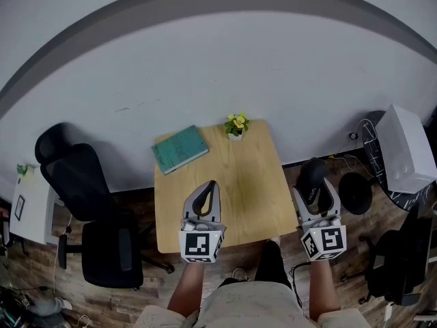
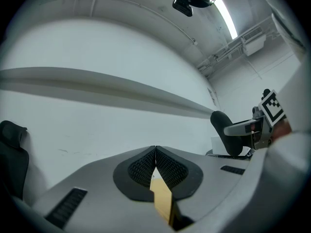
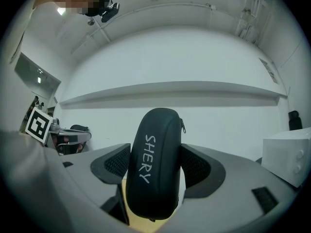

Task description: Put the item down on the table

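Right gripper view: the right claw point(image 3: 155, 165) is clamped on a black oval zip-up hard case point(image 3: 154, 144), one padded jaw on each of its long sides; the case stands on end, tilted a little, with "SHERY" in white capitals running down its face; the head view shows this case point(image 1: 312, 176) held off the square pale wooden desk point(image 1: 246, 183), just past its right edge; the left claw point(image 2: 155, 155) has its jaws pressed together with nothing between them, and sits over the desk's near edge point(image 1: 207, 198); a teal book point(image 1: 179, 149) and a small yellow-flowered pot plant point(image 1: 236, 125) lie at the far side of the desk.
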Available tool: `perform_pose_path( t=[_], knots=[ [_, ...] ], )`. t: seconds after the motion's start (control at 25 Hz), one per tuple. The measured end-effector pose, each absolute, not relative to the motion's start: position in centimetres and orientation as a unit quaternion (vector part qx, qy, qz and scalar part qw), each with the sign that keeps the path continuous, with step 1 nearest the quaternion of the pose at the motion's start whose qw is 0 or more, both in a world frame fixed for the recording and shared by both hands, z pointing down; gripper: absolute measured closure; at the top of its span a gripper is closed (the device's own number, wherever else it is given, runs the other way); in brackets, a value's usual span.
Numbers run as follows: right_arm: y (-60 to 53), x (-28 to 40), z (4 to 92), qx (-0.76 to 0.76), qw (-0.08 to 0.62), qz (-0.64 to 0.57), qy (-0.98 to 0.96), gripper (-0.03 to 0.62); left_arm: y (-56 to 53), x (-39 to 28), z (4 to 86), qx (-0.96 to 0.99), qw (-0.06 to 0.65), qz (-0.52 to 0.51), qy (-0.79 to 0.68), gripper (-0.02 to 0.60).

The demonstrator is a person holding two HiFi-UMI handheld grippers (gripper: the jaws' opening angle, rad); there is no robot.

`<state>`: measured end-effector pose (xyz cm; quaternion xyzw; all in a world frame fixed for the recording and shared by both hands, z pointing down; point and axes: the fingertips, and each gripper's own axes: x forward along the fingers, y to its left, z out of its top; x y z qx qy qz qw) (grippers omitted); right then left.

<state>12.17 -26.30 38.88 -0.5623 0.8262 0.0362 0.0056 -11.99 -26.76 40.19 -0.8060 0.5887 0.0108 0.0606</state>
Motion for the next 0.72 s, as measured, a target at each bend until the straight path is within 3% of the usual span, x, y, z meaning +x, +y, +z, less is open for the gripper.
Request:
perform_pose_path(
  t=[0.32, 0.72],
  knots=[
    [-30.5, 11.9, 40.0, -0.552, 0.005, 0.013, 0.834, 0.261, -29.9, -12.5, 40.7, -0.797, 0.057, -0.001, 0.601, 0.574],
    [-34.1, 10.2, 43.7, -0.523, -0.043, -0.015, 0.851, 0.261, -32.0, -12.9, 42.7, -0.787, 0.038, 0.001, 0.616, 0.574]
  ],
)
